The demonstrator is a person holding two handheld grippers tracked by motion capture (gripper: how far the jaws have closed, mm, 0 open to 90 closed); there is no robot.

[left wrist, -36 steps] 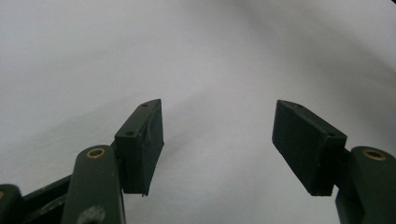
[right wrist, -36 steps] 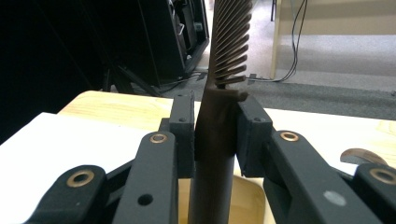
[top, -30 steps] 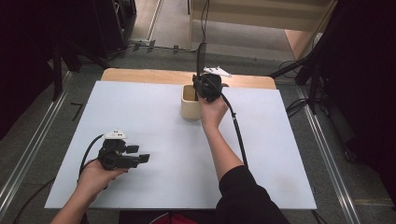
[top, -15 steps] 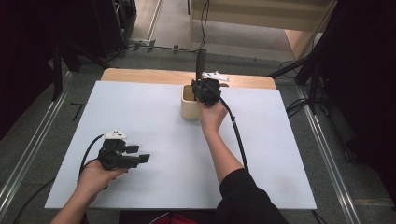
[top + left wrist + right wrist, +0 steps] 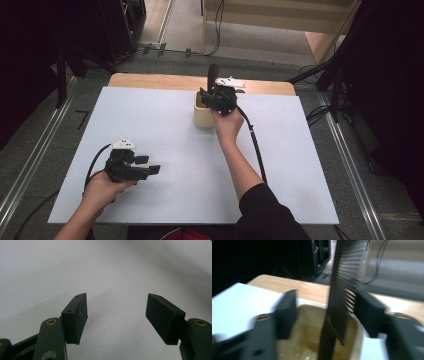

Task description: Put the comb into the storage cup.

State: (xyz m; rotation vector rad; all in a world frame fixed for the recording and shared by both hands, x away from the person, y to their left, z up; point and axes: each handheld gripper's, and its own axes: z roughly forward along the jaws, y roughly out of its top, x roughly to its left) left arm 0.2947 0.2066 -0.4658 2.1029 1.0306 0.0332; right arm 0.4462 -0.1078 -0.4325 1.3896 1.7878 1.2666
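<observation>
Both tools gape empty, the right tool [image 5: 324, 312] just opened around the blurred comb [image 5: 344, 290], whose foot the cup [image 5: 358, 340] hides.

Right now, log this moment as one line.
right gripper: jaws just opening, comb between them, standing in cup | left gripper: open, over table

A black comb [image 5: 344, 287] stands up in a cream cup [image 5: 359, 337], between the fingers [image 5: 287, 312] of the right gripper [image 5: 327, 312], which have just been opening.
</observation>
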